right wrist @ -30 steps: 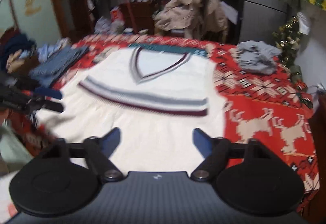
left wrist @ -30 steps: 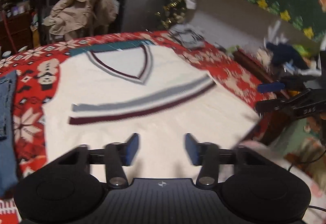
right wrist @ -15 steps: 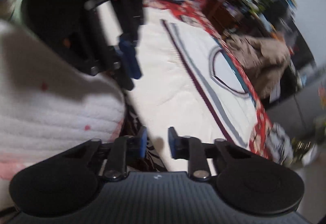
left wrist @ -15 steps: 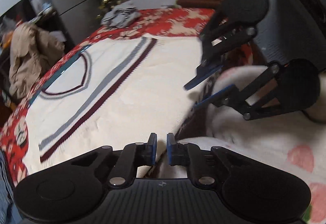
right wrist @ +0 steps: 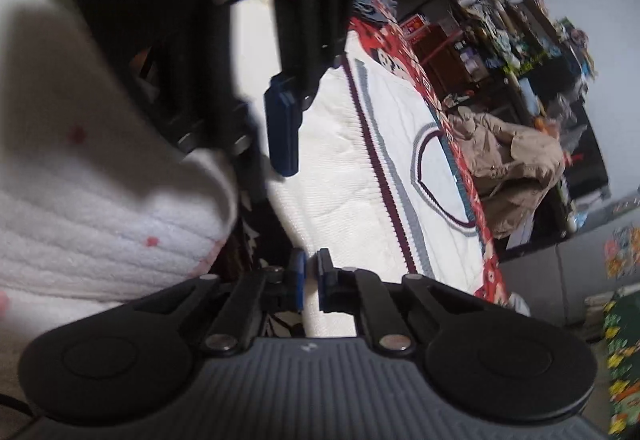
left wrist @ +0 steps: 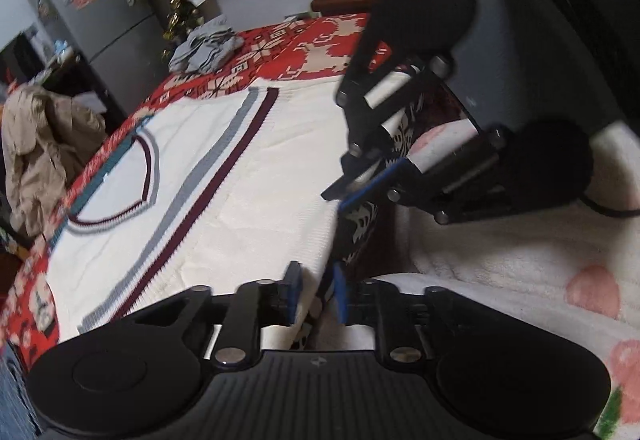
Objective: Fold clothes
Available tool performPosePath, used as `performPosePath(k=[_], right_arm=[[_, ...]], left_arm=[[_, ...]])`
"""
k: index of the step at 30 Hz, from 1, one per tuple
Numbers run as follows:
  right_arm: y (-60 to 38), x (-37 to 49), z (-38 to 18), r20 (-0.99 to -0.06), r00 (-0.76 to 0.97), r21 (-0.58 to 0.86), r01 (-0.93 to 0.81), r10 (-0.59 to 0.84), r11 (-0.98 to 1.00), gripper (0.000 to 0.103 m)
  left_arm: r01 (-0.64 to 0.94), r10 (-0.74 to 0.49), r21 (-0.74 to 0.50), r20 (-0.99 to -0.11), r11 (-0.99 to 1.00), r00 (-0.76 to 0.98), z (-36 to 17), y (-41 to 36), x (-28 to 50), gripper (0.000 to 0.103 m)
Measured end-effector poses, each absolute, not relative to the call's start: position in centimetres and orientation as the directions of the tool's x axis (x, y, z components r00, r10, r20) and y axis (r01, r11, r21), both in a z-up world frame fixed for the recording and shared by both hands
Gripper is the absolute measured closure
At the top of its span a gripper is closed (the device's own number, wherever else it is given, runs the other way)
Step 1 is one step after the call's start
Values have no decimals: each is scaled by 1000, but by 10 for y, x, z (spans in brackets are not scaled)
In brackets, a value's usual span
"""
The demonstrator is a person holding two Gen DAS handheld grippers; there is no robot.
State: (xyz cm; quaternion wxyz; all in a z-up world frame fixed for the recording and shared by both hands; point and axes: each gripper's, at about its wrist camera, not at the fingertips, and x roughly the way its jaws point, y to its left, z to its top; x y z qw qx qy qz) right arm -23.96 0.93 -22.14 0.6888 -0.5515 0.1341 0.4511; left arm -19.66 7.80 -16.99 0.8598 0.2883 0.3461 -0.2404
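A white V-neck sweater with grey and maroon stripes lies flat on the red patterned table cover; it also shows in the right wrist view. My left gripper is at the sweater's near hem edge, its jaws narrowly apart around the hem. My right gripper is at the same hem further along, nearly closed on the hem edge; it shows in the left wrist view. The left gripper shows in the right wrist view.
A grey folded garment lies on the far part of the table. A beige coat hangs on a chair beyond it. A white fleece with pink dots is at the near side. Cluttered shelves stand behind.
Both grippers came down from above the sweater to its near hem and turned sideways. Their jaws closed from wide open to narrow gaps over the hem.
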Motion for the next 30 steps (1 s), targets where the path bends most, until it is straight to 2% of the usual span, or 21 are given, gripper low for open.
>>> performPosePath(k=[7, 9, 12, 23, 30], right_arm=[[6, -224, -201, -701, 522, -575, -817, 486, 49, 97], [4, -222, -196, -705, 513, -559, -827, 489, 62, 97], [6, -223, -197, -701, 512, -563, -825, 496, 57, 97], [10, -225, -201, -691, 515, -589, -808, 507, 19, 91], [7, -222, -208, -696, 526, -619, -785, 489, -36, 98]], left_arm=[[612, -154, 455, -708, 647, 689, -177, 62, -193, 77], [609, -133, 487, -703, 626, 699, -180, 60, -192, 95], [605, -136, 494, -694, 624, 707, -180, 64, -190, 97], [606, -159, 489, -682, 627, 714, -177, 70, -191, 98], [624, -174, 486, -687, 612, 705, -176, 70, -192, 98]])
